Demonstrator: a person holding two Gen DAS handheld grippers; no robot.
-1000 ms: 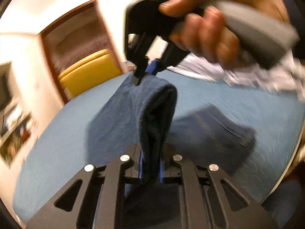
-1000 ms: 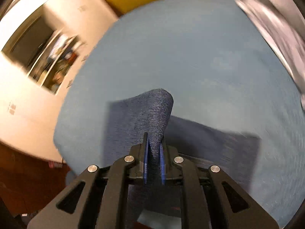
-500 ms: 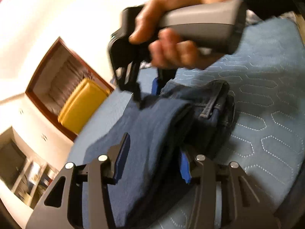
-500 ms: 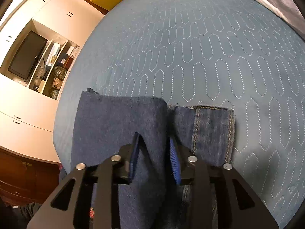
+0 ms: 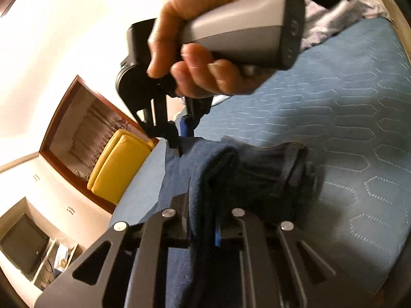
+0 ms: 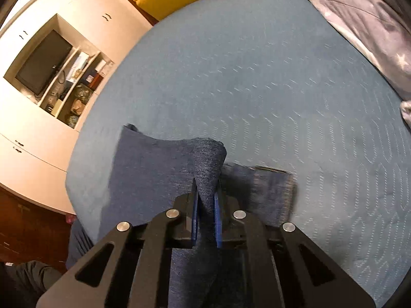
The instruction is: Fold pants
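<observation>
— Where are the pants [image 6: 159, 177] right now?

— On the blue quilted bed [image 6: 269, 82], near its edge. They are dark denim, partly folded, with a raised ridge of cloth running up between my two claws. To the right of that ridge a flatter layer lies on the cover.

— What is your left claw [image 5: 201, 228] doing?

— It is clamped on a thick fold of the denim; the cloth fills the gap between the two pads.

— And the right claw [image 6: 205, 220]?

— Also pinched tight on the fabric. In its own camera the blue pads press the ridge from both sides. From the left camera I see my right hand [image 5: 200, 51] wrapped around the grey handle, with the claw's tips down at the far end of the fold.

— Anything else around?

— A yellow armchair [image 5: 115, 166] beyond the bed, a dark television [image 6: 42, 61] in a white wall unit, and a grey patterned blanket [image 6: 364, 23] along the far side of the bed.
</observation>
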